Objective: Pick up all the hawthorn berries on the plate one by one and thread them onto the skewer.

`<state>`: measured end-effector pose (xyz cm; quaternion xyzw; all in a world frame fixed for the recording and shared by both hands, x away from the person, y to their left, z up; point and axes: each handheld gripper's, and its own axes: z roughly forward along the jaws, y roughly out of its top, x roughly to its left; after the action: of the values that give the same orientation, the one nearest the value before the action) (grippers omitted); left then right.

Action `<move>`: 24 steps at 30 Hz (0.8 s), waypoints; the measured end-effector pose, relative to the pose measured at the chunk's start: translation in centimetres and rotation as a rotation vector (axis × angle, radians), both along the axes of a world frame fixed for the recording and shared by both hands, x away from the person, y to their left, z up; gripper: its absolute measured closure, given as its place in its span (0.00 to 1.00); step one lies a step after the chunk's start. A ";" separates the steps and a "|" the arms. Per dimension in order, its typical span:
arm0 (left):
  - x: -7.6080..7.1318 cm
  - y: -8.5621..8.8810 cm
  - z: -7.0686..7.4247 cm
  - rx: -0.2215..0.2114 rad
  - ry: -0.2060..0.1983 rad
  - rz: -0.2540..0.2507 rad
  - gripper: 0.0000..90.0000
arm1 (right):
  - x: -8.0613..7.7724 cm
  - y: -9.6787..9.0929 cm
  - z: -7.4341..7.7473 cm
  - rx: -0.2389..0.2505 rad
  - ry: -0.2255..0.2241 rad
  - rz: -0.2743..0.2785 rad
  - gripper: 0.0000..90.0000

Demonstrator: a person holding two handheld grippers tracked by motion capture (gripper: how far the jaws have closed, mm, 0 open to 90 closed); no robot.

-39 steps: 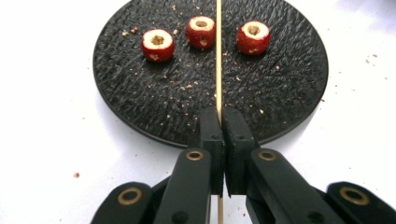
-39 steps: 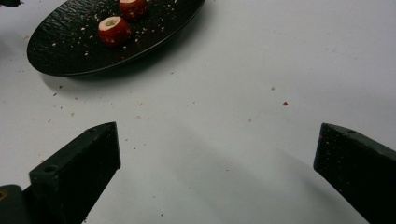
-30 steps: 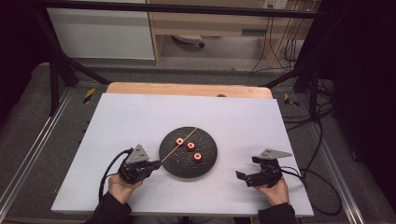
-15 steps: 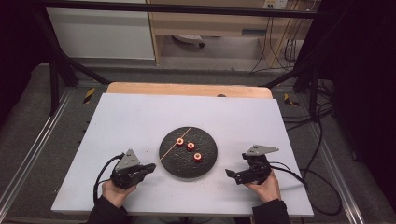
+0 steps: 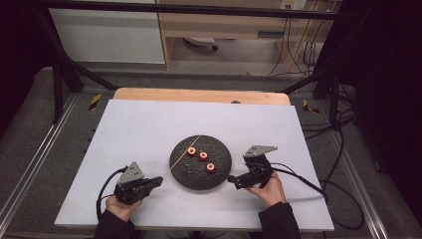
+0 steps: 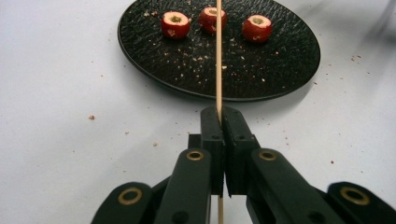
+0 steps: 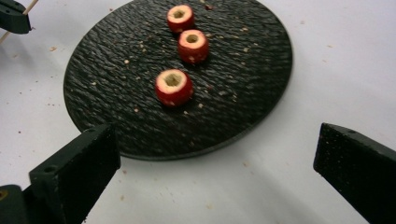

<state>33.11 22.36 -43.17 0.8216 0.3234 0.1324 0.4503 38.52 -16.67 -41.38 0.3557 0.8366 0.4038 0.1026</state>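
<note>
- A thin wooden skewer (image 6: 218, 56) is clamped between the fingers of the left gripper (image 5: 155, 181); in the left gripper view the two black fingers (image 6: 212, 135) are seen pressed together on it, with a bit of stick poking out behind them too.
- The skewer is pointed up and to the right in the high view, its far end reaching over the left part of the plate (image 5: 219, 179).
- The plate is dark, round and rough-textured, and it's sat near the middle of the white counter (image 5: 149, 129), between the two grippers.
- Three red fruits (image 7: 173, 87) with cored-out tops are lined up on the plate, in a short diagonal row. They're standing apart from each other, hollows facing up.
- Crumbs are scattered over the plate and a few on the counter around it.
- The right gripper (image 5: 232, 178) is held just beside the plate's right near edge, aimed left at it. Its fingers (image 7: 74, 172) are spread wide in the right gripper view, nothing between them, and the nearest fruit is seen just beyond the gap.
- Each gripper is held in a hand (image 5: 271, 189) coming in from the near edge, dark sleeves showing, with a black cable (image 5: 303, 181) trailing off.
</note>
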 end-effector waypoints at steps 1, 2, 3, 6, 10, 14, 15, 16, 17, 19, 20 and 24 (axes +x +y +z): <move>0.0 0.0 0.0 0.002 0.002 0.000 0.98 | 0.2 0.4 0.1 -0.005 0.004 0.009 0.01; 0.0 0.0 0.0 0.001 -0.002 0.001 0.98 | 0.4 0.7 0.1 -0.010 0.011 0.019 0.01; 0.0 0.1 0.0 0.000 0.001 0.001 0.98 | 0.6 1.2 0.2 -0.020 0.015 0.021 0.01; -0.1 0.1 0.0 0.001 -0.002 0.000 0.98 | 1.2 2.5 0.4 -0.043 0.036 0.040 0.02; 0.0 0.0 -0.1 0.005 -0.003 0.001 0.98 | 1.8 4.2 0.6 -0.077 0.051 0.066 0.02; -0.1 0.0 -0.1 0.005 -0.003 0.002 0.98 | 2.5 5.7 0.6 -0.115 0.075 0.099 0.07; -0.1 0.0 -0.1 0.006 -0.005 0.003 0.98 | 2.6 6.1 0.6 -0.123 0.085 0.107 0.08; -0.1 0.0 -0.1 0.006 -0.005 0.003 0.98 | 2.7 6.4 0.5 -0.136 0.084 0.111 0.08; -0.1 0.0 -0.1 0.007 -0.004 0.003 0.98 | 2.8 6.7 0.5 -0.146 0.086 0.117 0.09; 0.0 0.1 -0.1 0.009 -0.003 0.004 0.98 | 3.1 7.1 0.3 -0.156 0.102 0.118 0.11; 0.0 0.1 -0.1 0.008 -0.003 0.005 0.98 | 3.3 7.2 0.3 -0.164 0.109 0.115 0.12; 0.0 0.2 -0.2 0.009 -0.007 0.008 0.98 | 3.8 7.7 0.1 -0.180 0.131 0.097 0.19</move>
<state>33.07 22.51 -43.35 0.8218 0.3246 0.1386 0.4472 42.35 -8.95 -41.31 0.3299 0.8906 0.3074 0.0596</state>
